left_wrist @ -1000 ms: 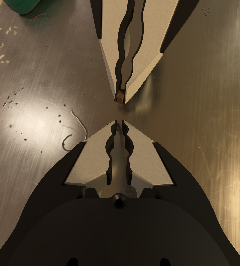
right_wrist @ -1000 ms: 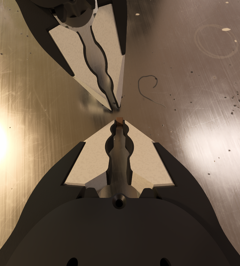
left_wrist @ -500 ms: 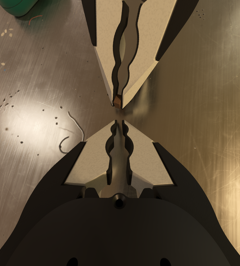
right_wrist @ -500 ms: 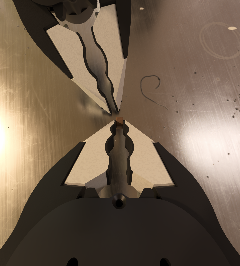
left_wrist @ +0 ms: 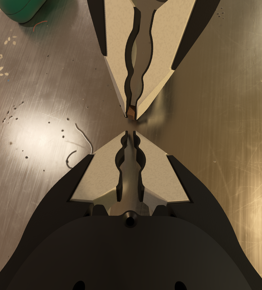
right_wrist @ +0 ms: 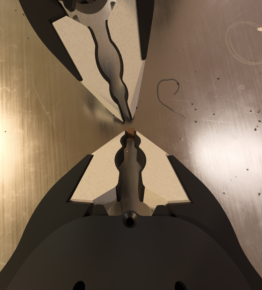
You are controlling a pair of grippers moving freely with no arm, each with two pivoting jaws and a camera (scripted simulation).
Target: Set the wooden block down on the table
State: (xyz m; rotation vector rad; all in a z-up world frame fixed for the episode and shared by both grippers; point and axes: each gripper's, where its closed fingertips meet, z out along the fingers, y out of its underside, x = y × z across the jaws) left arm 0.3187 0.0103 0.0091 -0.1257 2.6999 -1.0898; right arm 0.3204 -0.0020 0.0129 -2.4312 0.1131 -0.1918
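Observation:
A small brown wooden block (left_wrist: pixel 131 113) is pinched between the fingertips of my right gripper (left_wrist: pixel 131 117), which points down at the scratched metal table (left_wrist: pixel 213 125). In the right wrist view the block (right_wrist: pixel 130 130) sits at the very tip of my right gripper (right_wrist: pixel 130 133). The block is at or just above the table surface; I cannot tell whether it touches. My left gripper (left_wrist: pixel 130 132) faces it tip to tip, a short gap away, with a narrow gap between its fingers and nothing in them. It also shows in the right wrist view (right_wrist: pixel 128 120).
A green rounded object (left_wrist: pixel 17 11) stands at the far left corner, with a short red wire scrap (left_wrist: pixel 39 25) beside it. A thin curled wire (left_wrist: pixel 83 141) lies on the table left of my left gripper and shows in the right wrist view (right_wrist: pixel 166 95). Small specks and ring stains mark the table.
My right gripper with the block has moved a little lower and closer to my left gripper's tips. Both finger gaps look unchanged.

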